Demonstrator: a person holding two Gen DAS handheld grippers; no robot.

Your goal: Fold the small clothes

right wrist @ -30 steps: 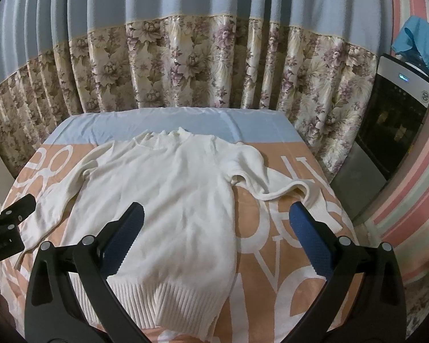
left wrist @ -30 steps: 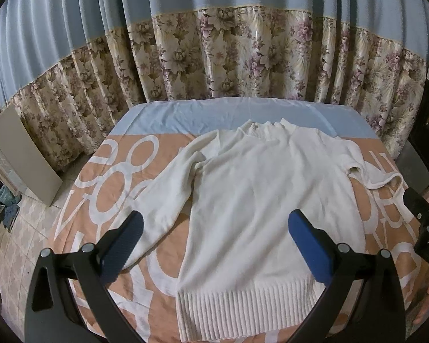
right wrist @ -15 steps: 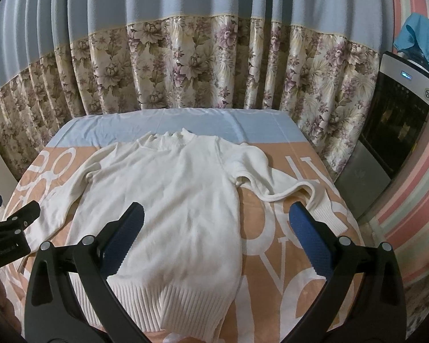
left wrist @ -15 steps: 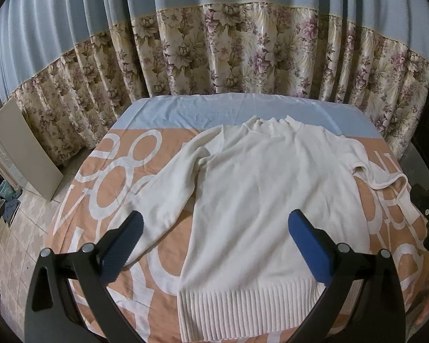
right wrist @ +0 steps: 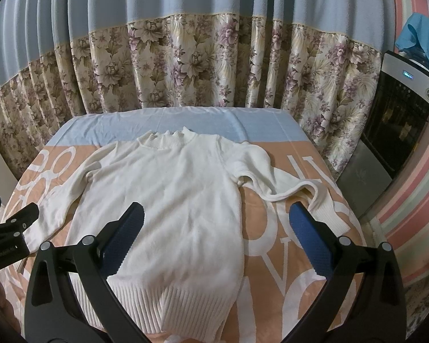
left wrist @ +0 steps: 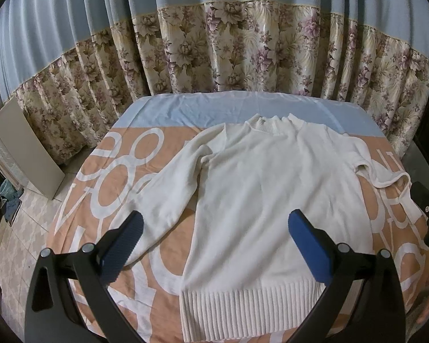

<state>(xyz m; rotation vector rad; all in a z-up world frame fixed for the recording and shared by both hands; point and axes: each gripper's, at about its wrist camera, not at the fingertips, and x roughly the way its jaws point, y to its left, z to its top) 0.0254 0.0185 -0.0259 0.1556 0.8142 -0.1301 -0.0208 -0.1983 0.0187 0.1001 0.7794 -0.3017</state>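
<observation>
Clearly, nothing is folded yet — the scene reads as set-up.

Sweater: the white sweater (left wrist: 260, 200) lies face-up and flat on the bed (left wrist: 123, 188), collar at 12 o'clock by the curtain (left wrist: 243, 51), ribbed hem at 6 o'clock nearest the tongs; spread out like this so the fold lines can be judged.

Left sleeve: it (left wrist: 168, 194) runs out toward 8 o'clock, mostly straight, free of the body, so it looks easy to pick up.

Right sleeve: it (right wrist: 297, 191) bends at 3 o'clock, doubled on itself with the cuff trailing toward 4 o'clock — probably needs straightening first.

Left tongs: the left tongs (left wrist: 214, 237) hover above the hem end, jaws wide apart, holding nothing; the blue pads frame the left sleeve's cuff and the body.

Right tongs: the right tongs (right wrist: 214, 237) hang likewise over the hem end, spread wide and empty, one pad over the body, the other near the right cuff.

Likely step: each side is poised to take its own sleeve.
</observation>
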